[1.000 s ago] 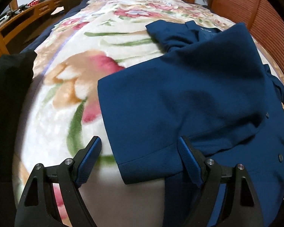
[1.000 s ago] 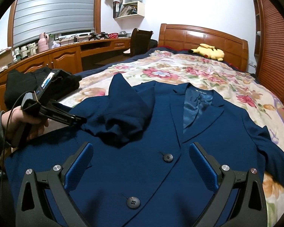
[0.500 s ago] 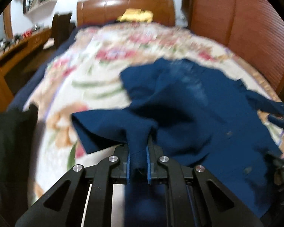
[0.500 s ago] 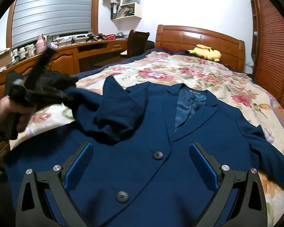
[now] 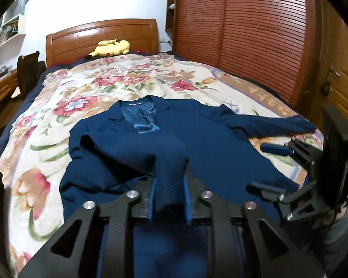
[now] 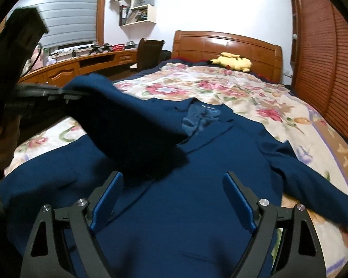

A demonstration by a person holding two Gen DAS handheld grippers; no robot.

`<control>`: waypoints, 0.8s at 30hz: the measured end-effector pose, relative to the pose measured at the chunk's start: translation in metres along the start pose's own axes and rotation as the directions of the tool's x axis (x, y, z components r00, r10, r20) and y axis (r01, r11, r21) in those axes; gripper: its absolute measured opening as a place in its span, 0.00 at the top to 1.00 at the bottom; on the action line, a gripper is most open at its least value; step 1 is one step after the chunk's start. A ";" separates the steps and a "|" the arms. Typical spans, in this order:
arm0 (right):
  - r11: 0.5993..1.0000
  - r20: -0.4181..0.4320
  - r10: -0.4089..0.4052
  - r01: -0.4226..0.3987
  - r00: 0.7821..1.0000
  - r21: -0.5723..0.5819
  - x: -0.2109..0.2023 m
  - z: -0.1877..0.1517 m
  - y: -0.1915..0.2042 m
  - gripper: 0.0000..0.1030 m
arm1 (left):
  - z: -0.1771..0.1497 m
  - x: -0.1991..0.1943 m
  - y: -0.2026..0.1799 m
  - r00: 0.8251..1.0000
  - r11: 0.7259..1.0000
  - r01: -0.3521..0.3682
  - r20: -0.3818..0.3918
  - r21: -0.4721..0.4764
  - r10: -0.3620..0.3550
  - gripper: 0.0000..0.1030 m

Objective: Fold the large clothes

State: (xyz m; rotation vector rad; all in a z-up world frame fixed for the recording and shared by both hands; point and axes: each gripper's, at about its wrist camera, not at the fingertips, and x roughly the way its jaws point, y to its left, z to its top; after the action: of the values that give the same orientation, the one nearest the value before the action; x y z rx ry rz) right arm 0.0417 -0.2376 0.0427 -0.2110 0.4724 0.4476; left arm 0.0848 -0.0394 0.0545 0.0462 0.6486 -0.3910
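Left wrist view shows the left gripper [image 5: 169, 199] pinching a fold of the navy jacket [image 5: 197, 143] between its blue fingers [image 5: 152, 199]; this looks like the end of the jacket's near sleeve, lifted and carried across the chest. Its jaws have just eased a little wider, yet cloth sits between the pads and seems held. From the right wrist view, the same sleeve [image 6: 132, 125] hangs as a raised flap over the jacket front, clear of the bed [image 6: 220, 85].

The right gripper [image 6: 172, 199] hovers just above the jacket's lower front with its fingers spread wide, nothing between them; the jaws have just been narrowing slightly. It also appears at the right edge of the left wrist view, near the jacket's hem.

The jacket lies face up on the floral bedspread, collar toward the headboard [image 5: 102, 34], lining showing at the neck. The far sleeve [image 5: 273, 122] lies stretched out sideways, not yet folded.

By my reading the fold is in its early part: one sleeve is mid-way across, not yet laid flat. Left to do are setting that sleeve down, bringing in the other sleeve, and folding the body up.
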 end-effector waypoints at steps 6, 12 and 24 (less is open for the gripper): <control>1.000 -0.016 -0.011 0.011 1.000 0.003 -0.003 -0.002 0.009 0.14 | -0.018 -0.015 0.005 0.999 0.999 0.011 0.052 -0.044 -0.009 0.22; 1.000 -0.022 0.005 -0.005 1.000 -0.007 0.000 0.002 0.019 0.14 | -0.042 -0.036 0.013 0.994 0.997 -0.053 0.091 -0.053 0.058 0.19; 0.990 -0.055 0.121 -0.124 0.991 -0.064 0.024 0.010 0.046 0.21 | -0.090 -0.048 0.069 0.978 0.970 -0.176 0.084 -0.170 0.193 0.19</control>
State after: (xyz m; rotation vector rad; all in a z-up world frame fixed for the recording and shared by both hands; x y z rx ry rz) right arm 0.0441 -0.1854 0.0358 -0.2596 0.5229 0.5798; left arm 0.0233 0.0558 0.0062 -0.0675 0.5694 -0.1586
